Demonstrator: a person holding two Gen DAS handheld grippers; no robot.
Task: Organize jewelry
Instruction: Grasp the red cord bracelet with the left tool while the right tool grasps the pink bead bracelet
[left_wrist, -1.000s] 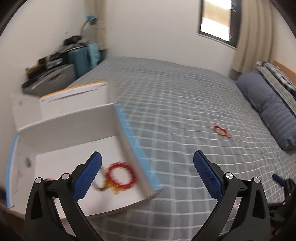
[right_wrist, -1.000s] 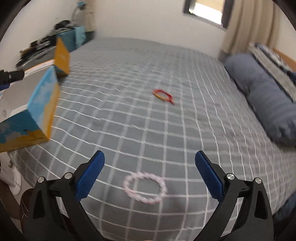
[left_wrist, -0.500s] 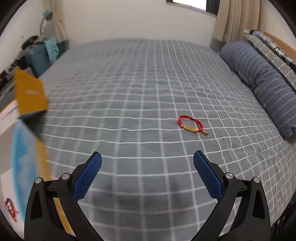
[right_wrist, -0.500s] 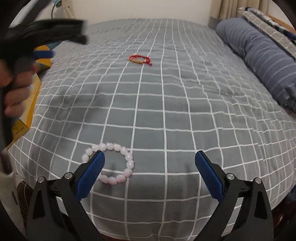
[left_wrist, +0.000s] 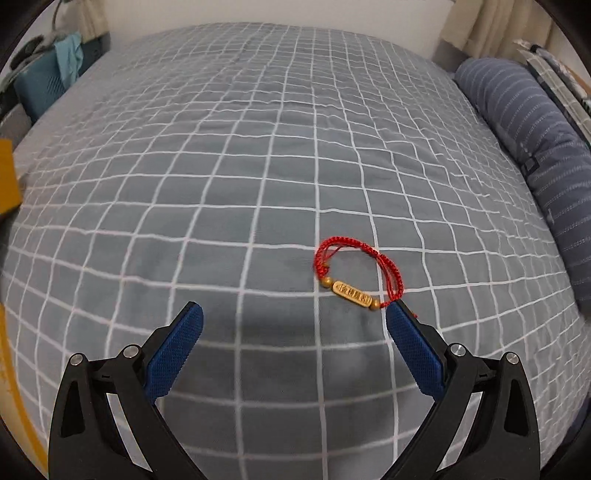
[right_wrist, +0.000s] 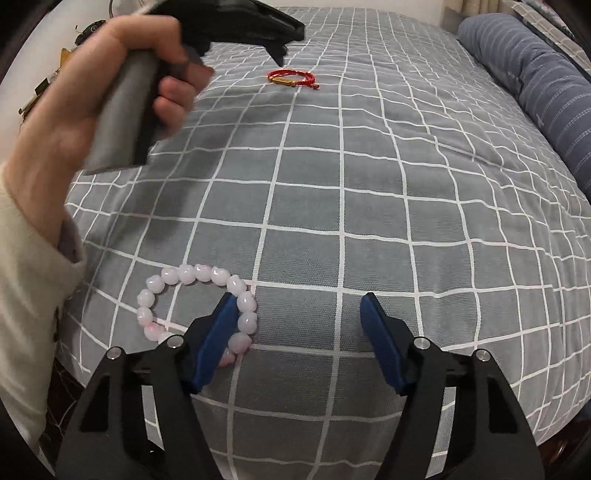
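Note:
A red cord bracelet with a gold bar charm (left_wrist: 356, 275) lies on the grey checked bedspread, just ahead of my left gripper's right finger; it also shows far off in the right wrist view (right_wrist: 291, 77). My left gripper (left_wrist: 293, 321) is open and empty, low over the bed. A pale pink bead bracelet (right_wrist: 197, 301) lies at the near bed edge. My right gripper (right_wrist: 299, 306) is open, its left finger overlapping the beads' right side. The hand holding the left gripper (right_wrist: 236, 22) shows at the upper left of the right wrist view.
A blue striped bolster pillow (left_wrist: 535, 147) lies along the right side of the bed. An orange box edge (left_wrist: 7, 181) shows at the far left. Teal clutter (left_wrist: 48, 77) stands beyond the bed's left corner. The bed edge is just below my right gripper.
My left gripper has swung away from the white box and moved close to the red bracelet. My right gripper has dropped toward the pink beads and its jaws have narrowed a little.

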